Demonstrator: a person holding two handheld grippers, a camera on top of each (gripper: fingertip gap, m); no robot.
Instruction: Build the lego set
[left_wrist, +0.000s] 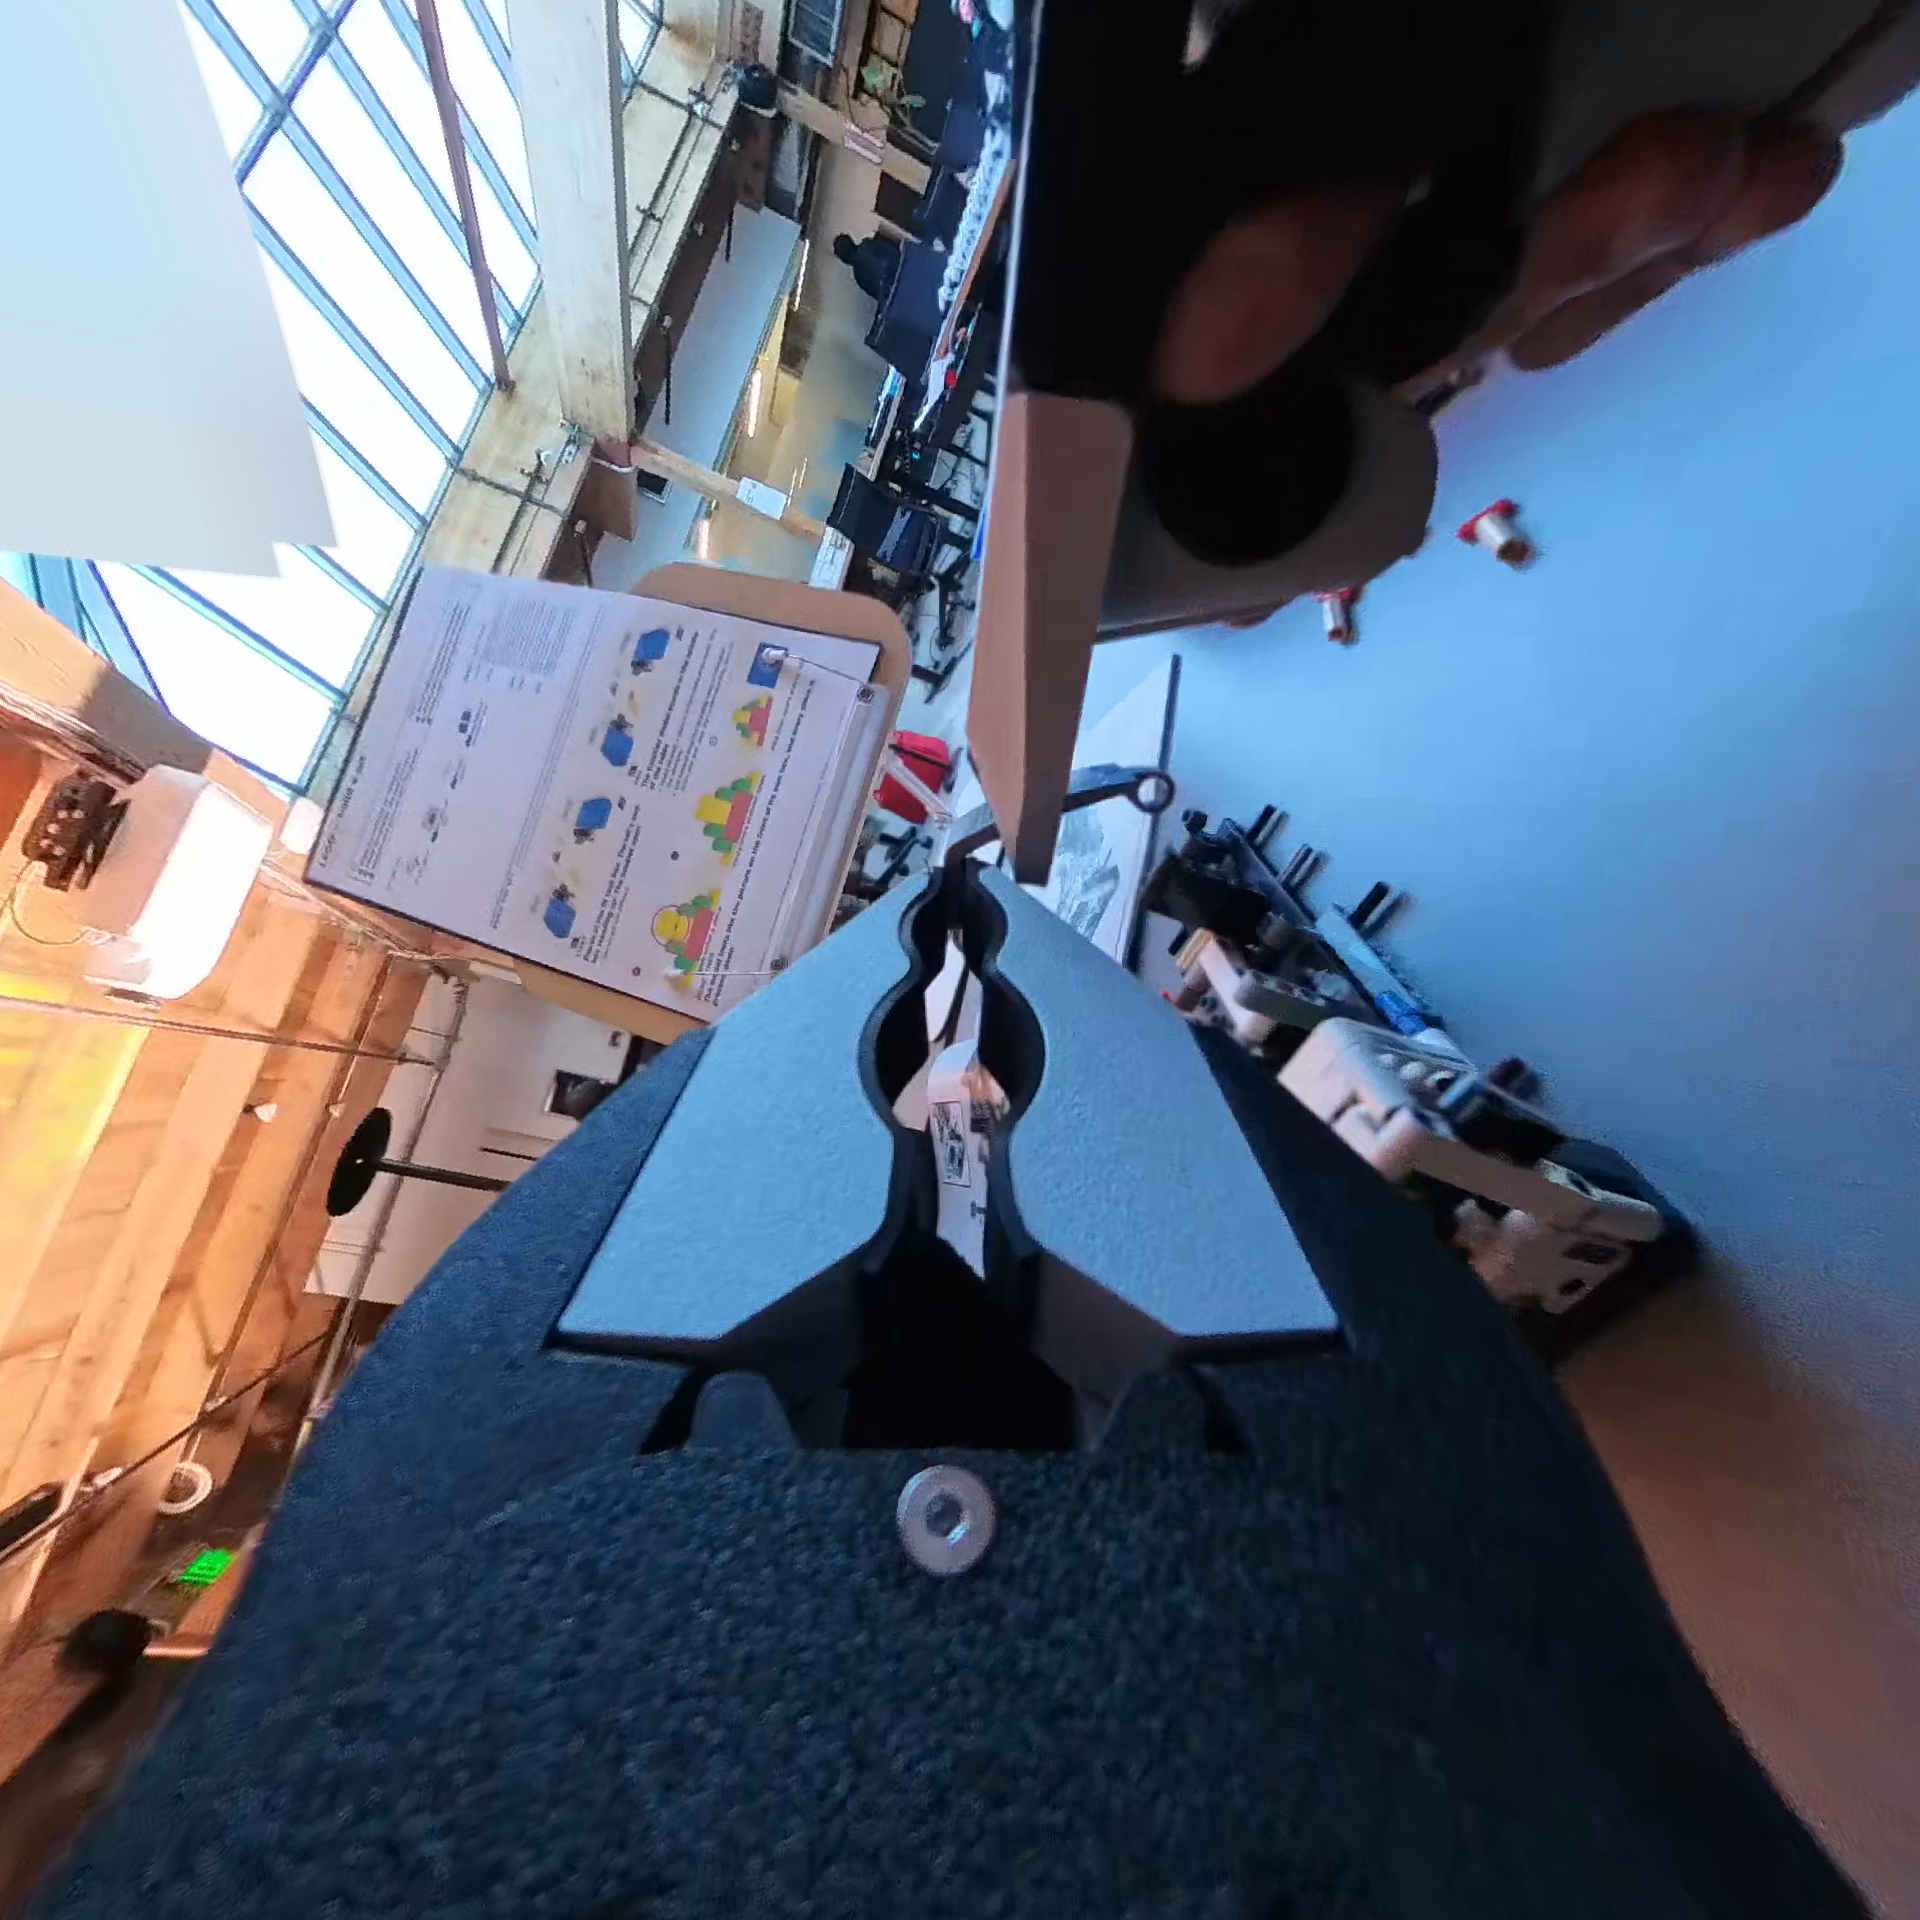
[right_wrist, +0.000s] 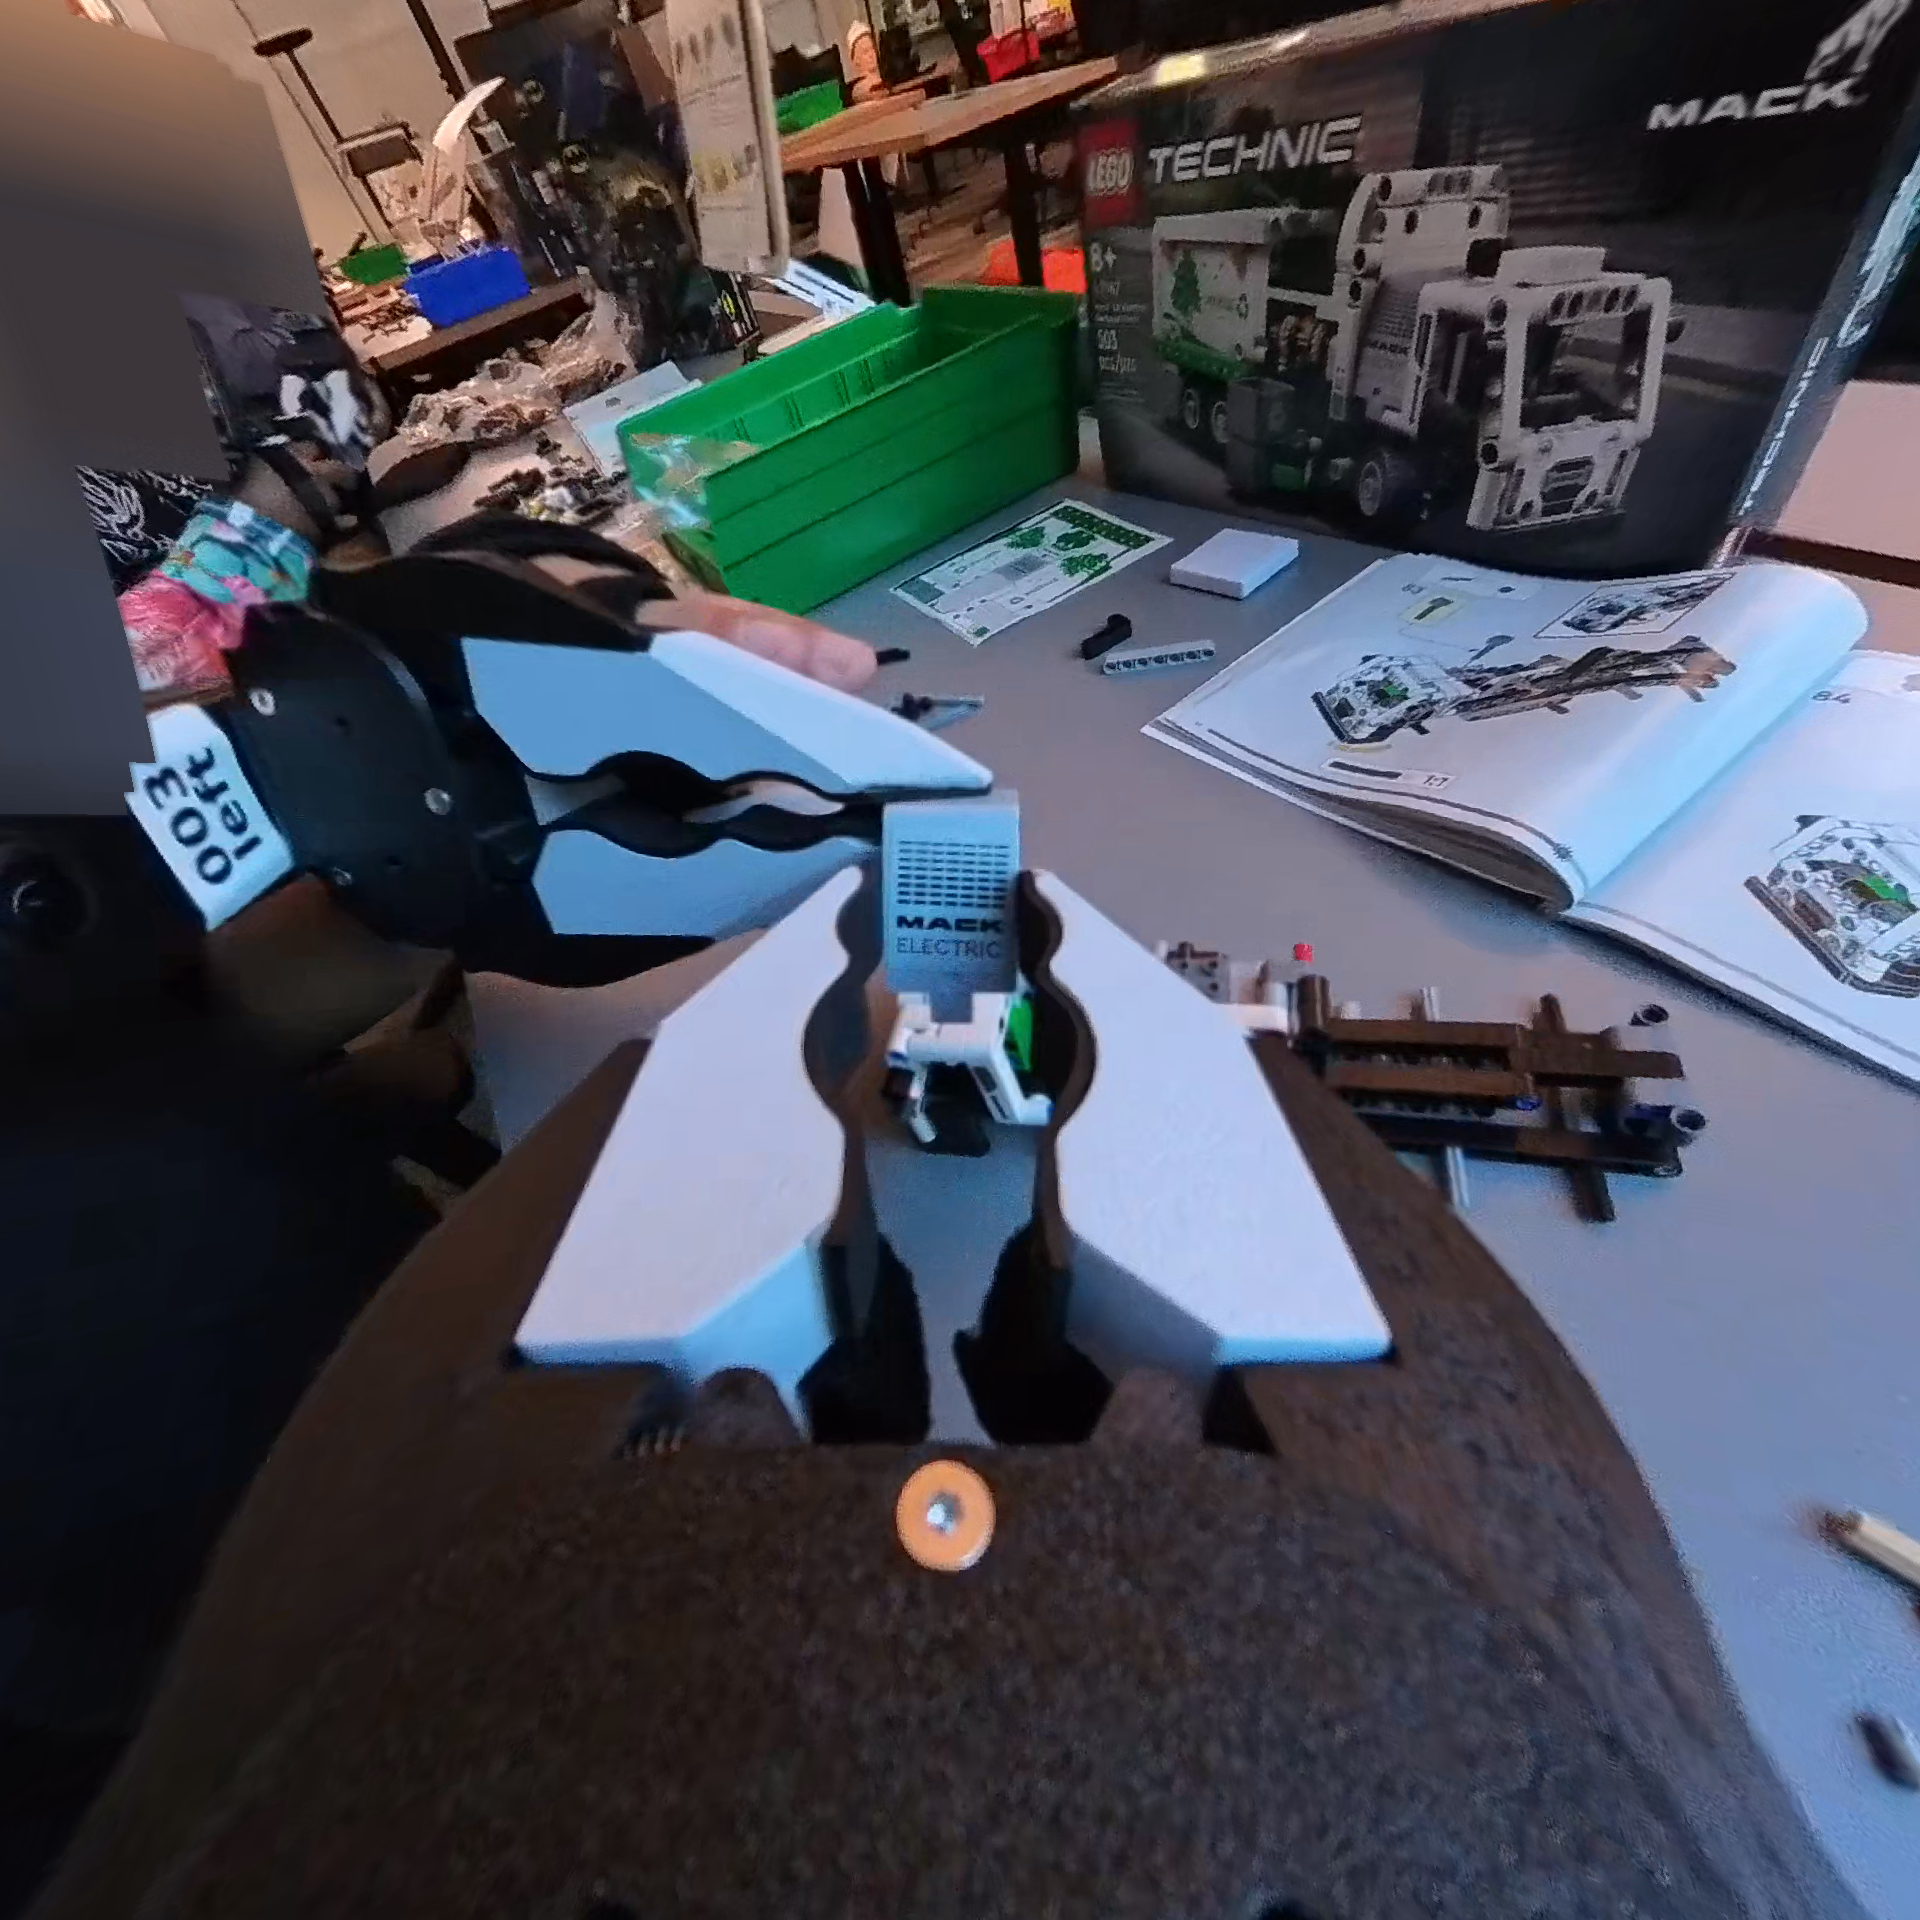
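My right gripper (right_wrist: 943, 883) is shut on a grey grille panel (right_wrist: 951, 894) with a sticker. It holds the panel upright over the grey table (right_wrist: 1091, 790). A small white and green sub-assembly (right_wrist: 966, 1060) hangs from the panel's lower end. My left gripper (right_wrist: 966, 795) comes in from the left with its jaws closed, its tips at the panel's top edge. I cannot tell if it pinches the panel. In the left wrist view my left gripper (left_wrist: 961, 883) is shut, and one right gripper finger (left_wrist: 1039, 644) stands just beyond its tips.
A dark brown chassis frame (right_wrist: 1486, 1081) lies to the right, also in the left wrist view (left_wrist: 1403, 1101). An open instruction booklet (right_wrist: 1558, 748), the set's box (right_wrist: 1455, 312), a green bin (right_wrist: 862, 457), a sticker sheet (right_wrist: 1029, 571) and loose small parts (right_wrist: 1158, 657) lie behind. The grippers are tip to tip, or close to it.
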